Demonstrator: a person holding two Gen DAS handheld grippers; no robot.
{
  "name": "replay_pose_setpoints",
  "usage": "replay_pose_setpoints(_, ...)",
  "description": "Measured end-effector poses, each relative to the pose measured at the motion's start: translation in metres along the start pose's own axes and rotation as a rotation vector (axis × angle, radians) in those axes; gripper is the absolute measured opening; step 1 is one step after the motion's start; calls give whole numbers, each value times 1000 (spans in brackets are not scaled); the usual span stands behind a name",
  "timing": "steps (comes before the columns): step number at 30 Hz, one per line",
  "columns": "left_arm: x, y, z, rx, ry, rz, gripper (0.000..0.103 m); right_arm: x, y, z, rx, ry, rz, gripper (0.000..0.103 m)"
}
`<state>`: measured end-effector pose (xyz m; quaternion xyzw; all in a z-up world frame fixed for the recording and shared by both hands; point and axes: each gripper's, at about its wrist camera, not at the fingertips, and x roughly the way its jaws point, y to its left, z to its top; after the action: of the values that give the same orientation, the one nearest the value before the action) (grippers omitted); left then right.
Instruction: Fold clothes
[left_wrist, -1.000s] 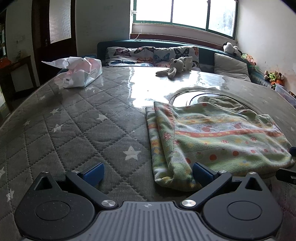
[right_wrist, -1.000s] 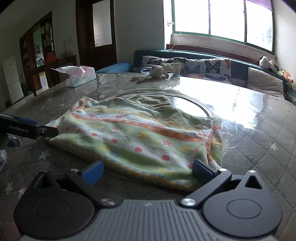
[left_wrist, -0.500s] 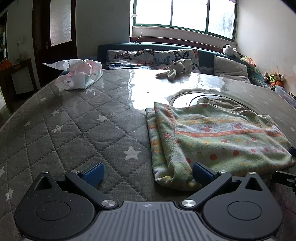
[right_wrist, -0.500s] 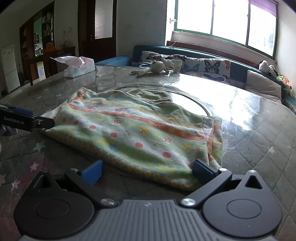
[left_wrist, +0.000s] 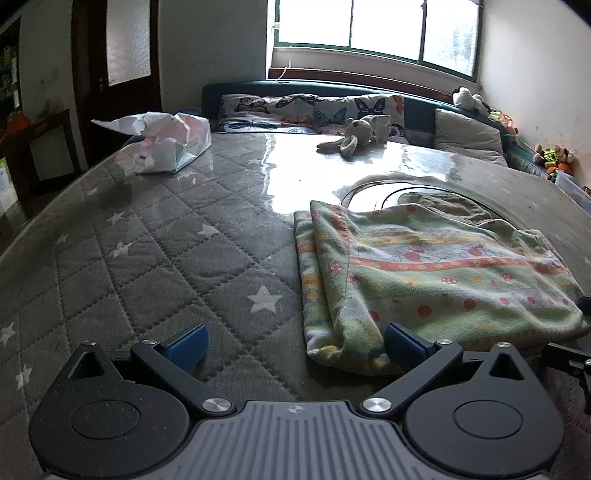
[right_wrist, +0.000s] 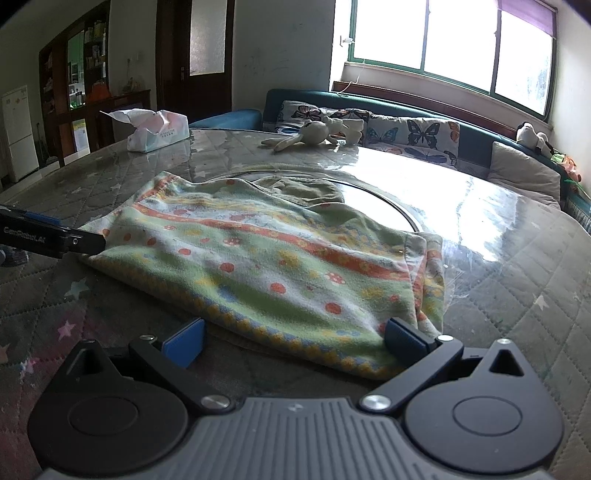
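Observation:
A green fleece garment (left_wrist: 424, 280) with orange stripes and dots lies folded flat on the quilted table; it also shows in the right wrist view (right_wrist: 266, 266). My left gripper (left_wrist: 293, 341) is open, low at the garment's left near corner, its right finger touching the folded edge. My right gripper (right_wrist: 293, 334) is open at the garment's near hem by the right corner. The left gripper's finger (right_wrist: 51, 238) shows beside the garment's left corner. A second olive cloth (right_wrist: 303, 188) lies behind the garment.
A tissue pack (left_wrist: 166, 147) sits at the far left of the table (left_wrist: 147, 258). A plush rabbit (left_wrist: 354, 136) lies at the far edge. A glass turntable (right_wrist: 388, 206) is in the middle. A sofa with cushions (left_wrist: 314, 114) stands behind.
Both grippers have risen and tilted slightly; the view shifts a little. The garment has not moved and both grippers stay open.

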<state>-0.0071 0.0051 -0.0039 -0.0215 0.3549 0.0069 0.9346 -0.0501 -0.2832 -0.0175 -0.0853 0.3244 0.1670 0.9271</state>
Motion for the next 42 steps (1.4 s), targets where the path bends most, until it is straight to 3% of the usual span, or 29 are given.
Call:
replay_pose_setpoints(10,-16,-12,-9,16,21,-12,103,-7,6,-2,0,-10,-10,103)
replay_pose_setpoints(26,-32,-33,-18,50,26,-59,103,-29,1,-14,145,-24,-11,103)
replay_pose_setpoints(42,-45,-46,-26,81,20,-91,103,-42,7,-18,173,-46,-24,103)
